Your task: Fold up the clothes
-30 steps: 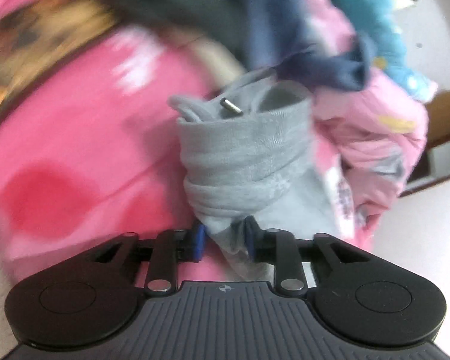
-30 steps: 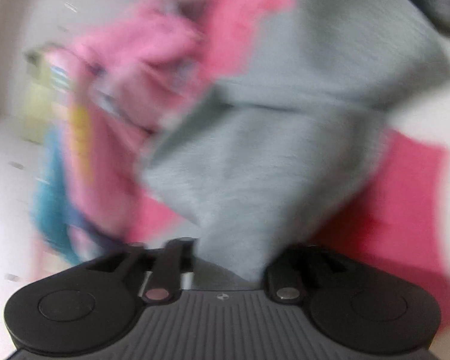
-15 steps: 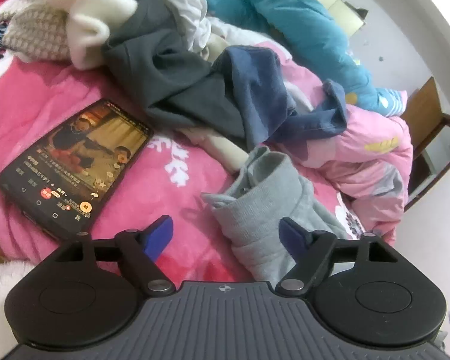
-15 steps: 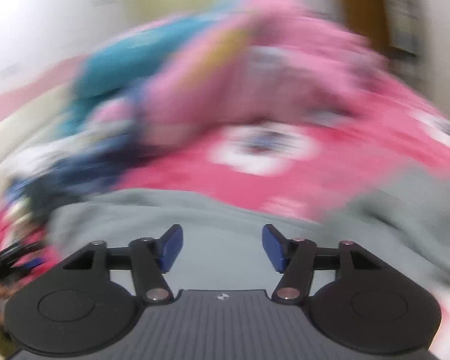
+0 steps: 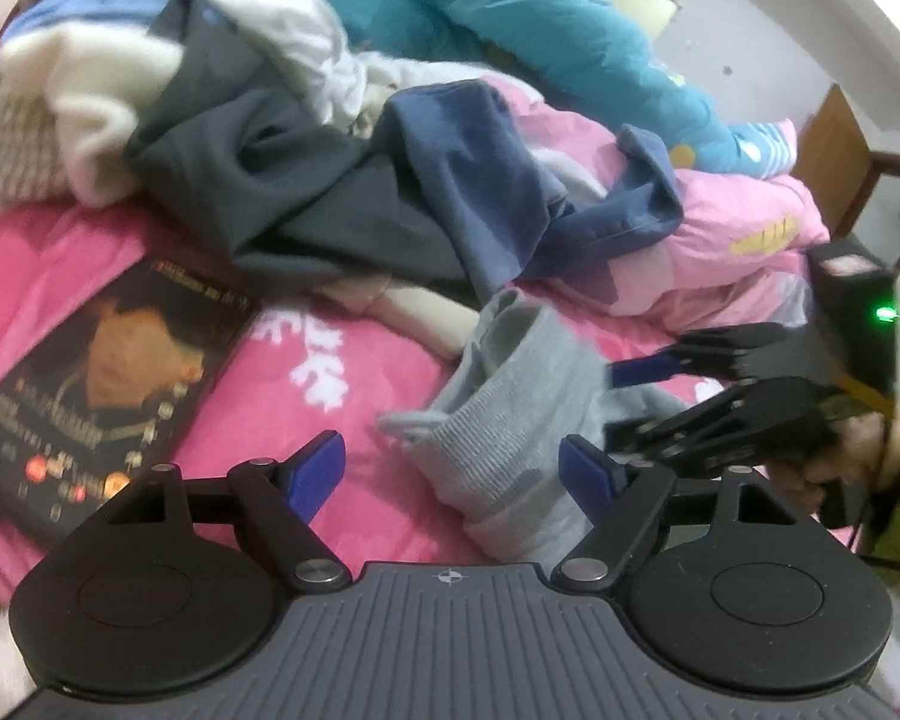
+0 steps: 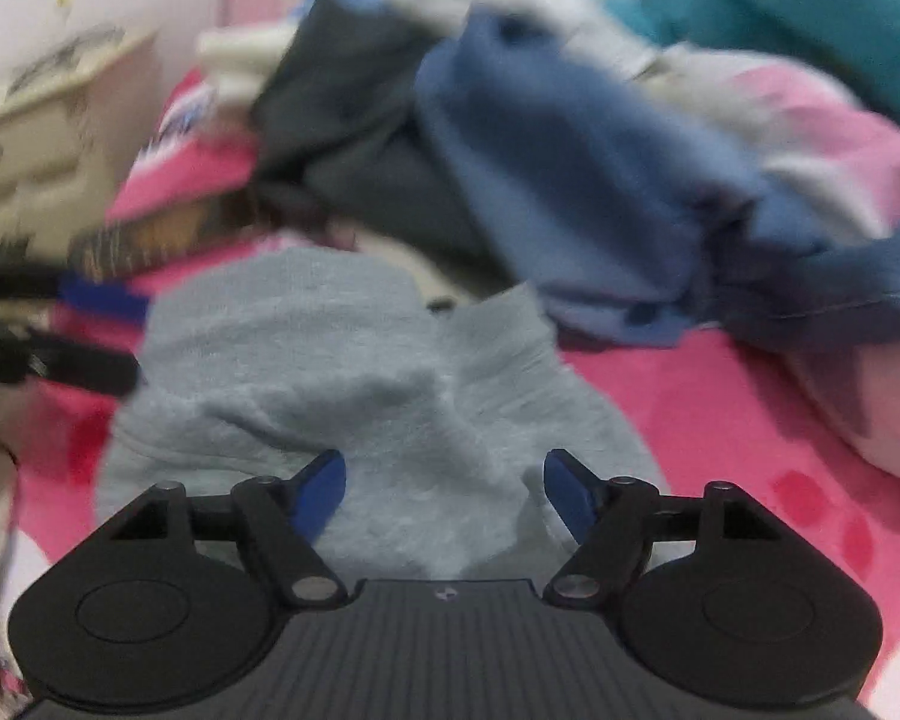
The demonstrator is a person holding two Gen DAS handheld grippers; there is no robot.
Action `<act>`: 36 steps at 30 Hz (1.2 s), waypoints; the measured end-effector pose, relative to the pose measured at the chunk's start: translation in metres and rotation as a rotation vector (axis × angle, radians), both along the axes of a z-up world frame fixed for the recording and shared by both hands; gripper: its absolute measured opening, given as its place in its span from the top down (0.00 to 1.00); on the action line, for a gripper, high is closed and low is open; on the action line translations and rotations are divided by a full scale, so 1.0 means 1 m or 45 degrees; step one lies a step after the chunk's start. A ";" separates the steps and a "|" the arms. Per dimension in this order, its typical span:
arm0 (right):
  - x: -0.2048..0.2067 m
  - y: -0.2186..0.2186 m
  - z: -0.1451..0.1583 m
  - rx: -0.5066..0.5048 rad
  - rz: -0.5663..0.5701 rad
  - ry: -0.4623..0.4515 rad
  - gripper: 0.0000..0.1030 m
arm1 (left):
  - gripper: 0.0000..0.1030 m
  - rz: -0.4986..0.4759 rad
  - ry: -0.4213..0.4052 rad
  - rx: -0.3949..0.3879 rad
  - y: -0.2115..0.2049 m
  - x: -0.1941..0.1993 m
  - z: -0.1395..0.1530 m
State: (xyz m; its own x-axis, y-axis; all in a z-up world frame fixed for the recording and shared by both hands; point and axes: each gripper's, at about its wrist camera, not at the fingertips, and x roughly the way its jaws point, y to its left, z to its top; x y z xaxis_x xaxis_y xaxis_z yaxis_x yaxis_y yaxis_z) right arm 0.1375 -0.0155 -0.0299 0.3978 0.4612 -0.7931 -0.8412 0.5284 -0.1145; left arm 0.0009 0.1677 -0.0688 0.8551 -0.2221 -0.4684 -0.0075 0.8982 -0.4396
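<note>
A grey knit garment (image 5: 510,414) lies bunched on the pink bed cover (image 5: 342,396). My left gripper (image 5: 459,471) hovers open just before it, blue pads apart, holding nothing. In the right wrist view the same grey garment (image 6: 342,396) spreads under my right gripper (image 6: 444,483), which is open with nothing between its fingers. The right gripper (image 5: 624,402) also shows at the right of the left wrist view, its blue fingertips beside the grey cloth. A pile of unfolded clothes, dark grey (image 5: 282,180) and navy (image 5: 480,180), lies behind.
A phone (image 5: 108,372) with a lit screen lies on the cover at the left. Pink and teal bedding (image 5: 570,42) is heaped at the back right. A wooden piece of furniture (image 5: 834,162) stands by the wall. Cream drawers (image 6: 36,138) show at the left.
Both grippers let go of the grey garment, which now lies on the bed cover. The right gripper has swung round and come in beside the cloth from the right.
</note>
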 end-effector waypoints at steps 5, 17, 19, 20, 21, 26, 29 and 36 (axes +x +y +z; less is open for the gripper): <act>-0.017 -0.007 0.021 0.081 -0.095 -0.127 0.97 | 0.23 -0.022 -0.042 0.056 -0.008 0.009 -0.001; -0.024 -0.011 0.046 0.038 -0.205 -0.447 0.98 | 0.23 -0.022 -0.121 0.063 -0.013 0.023 0.007; -0.015 -0.011 0.042 0.033 -0.239 -0.464 0.98 | 0.23 -0.022 -0.124 0.062 -0.012 0.024 0.006; -0.012 -0.011 0.038 0.024 -0.244 -0.466 0.98 | 0.23 -0.026 -0.118 0.063 -0.012 0.025 0.005; -0.009 -0.008 0.030 0.000 -0.239 -0.463 0.98 | 0.23 -0.027 -0.108 0.072 -0.013 0.027 0.003; 0.001 0.012 -0.020 -0.163 -0.215 -0.506 0.98 | 0.23 -0.013 -0.053 0.122 -0.016 0.034 -0.010; 0.007 0.014 -0.029 -0.138 -0.244 -0.478 0.98 | 0.24 0.010 -0.088 0.149 -0.016 0.028 -0.004; 0.021 0.004 -0.029 0.010 -0.344 -0.351 0.97 | 0.31 -0.125 -0.291 0.185 -0.035 0.015 0.025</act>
State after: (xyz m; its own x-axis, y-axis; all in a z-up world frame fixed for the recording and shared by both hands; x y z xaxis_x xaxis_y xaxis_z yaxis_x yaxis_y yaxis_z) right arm 0.1588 -0.0113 -0.0585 0.7036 0.3162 -0.6363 -0.6097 0.7286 -0.3122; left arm 0.0162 0.1323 -0.0436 0.9199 -0.2538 -0.2991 0.1671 0.9434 -0.2865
